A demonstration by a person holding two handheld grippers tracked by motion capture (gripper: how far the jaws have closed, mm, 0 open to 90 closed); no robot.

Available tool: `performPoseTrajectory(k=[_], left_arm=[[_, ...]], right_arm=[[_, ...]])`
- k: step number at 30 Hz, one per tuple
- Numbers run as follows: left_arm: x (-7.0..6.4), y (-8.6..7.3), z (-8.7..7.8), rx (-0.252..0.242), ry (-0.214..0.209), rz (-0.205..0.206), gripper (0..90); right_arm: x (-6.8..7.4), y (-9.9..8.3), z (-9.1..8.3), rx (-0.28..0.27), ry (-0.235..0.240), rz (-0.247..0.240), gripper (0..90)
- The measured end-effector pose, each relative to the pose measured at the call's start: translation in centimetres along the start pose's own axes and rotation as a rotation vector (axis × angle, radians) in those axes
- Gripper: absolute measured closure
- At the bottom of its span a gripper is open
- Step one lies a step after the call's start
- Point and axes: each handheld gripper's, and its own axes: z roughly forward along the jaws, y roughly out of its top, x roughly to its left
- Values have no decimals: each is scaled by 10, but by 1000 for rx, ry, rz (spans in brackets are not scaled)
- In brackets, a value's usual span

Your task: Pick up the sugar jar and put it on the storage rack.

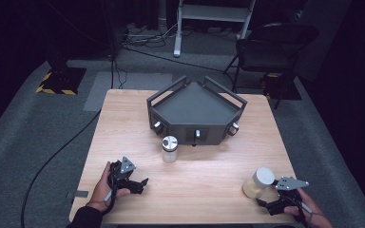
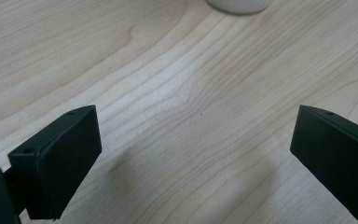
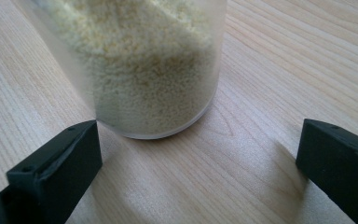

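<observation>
Wooden table (image 1: 195,175); right hand-held gripper (image 3: 198,154) view reveals grain jar (image 3: 144,65) contents

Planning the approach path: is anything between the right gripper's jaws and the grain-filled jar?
Nothing: in the right gripper view, bare wood separates the open right gripper from the grain-filled jar just ahead on the table.

Dark room, grey carpet floor (image 1: 38,123), black folding chair (image 1: 271,45) behind the wooden desk (image 1: 209,180), cables (image 1: 142,38) trailing, white stand leg (image 1: 177,33)
</observation>
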Motion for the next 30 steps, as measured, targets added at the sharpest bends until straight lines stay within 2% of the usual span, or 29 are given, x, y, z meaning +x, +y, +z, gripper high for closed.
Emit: performPoseTrajectory(k=[14, 30], left_arm=[[-9, 8, -4, -47, 17, -3, 18], [-12, 19, -5, -91, 26, 4, 17]], right_arm=[[0, 0, 0, 0, 0, 0, 0], [0, 0, 0, 0, 0, 0, 0]])
